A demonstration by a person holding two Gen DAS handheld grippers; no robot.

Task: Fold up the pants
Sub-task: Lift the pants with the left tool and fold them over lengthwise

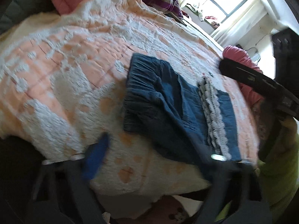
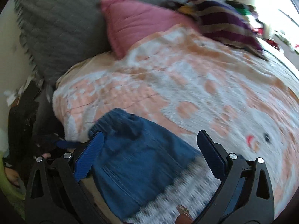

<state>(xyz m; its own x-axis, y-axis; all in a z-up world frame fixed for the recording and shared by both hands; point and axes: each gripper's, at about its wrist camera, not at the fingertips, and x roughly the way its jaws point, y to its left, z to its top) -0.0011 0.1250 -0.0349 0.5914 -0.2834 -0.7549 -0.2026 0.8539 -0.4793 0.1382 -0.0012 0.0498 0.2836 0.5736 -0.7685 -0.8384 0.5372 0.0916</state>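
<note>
The blue pants (image 1: 168, 100) lie folded on the peach and white bedspread (image 1: 74, 71), with a white lace hem (image 1: 213, 115) on top of them. My left gripper (image 1: 155, 149) is open and blurred, above the bed's near edge, just short of the pants. My right gripper (image 2: 149, 149) is open, its blue pads (image 2: 89, 156) either side of the pants (image 2: 142, 168) and just above them, holding nothing. The right gripper shows in the left wrist view (image 1: 257, 82) as a dark bar beyond the pants.
A pink pillow (image 2: 138, 24), a grey pillow (image 2: 61, 26) and a striped purple blanket (image 2: 228, 24) lie at the head of the bed. A bright window (image 1: 224, 0) is beyond the bed. A brown tag (image 2: 184, 212) sits by the hem.
</note>
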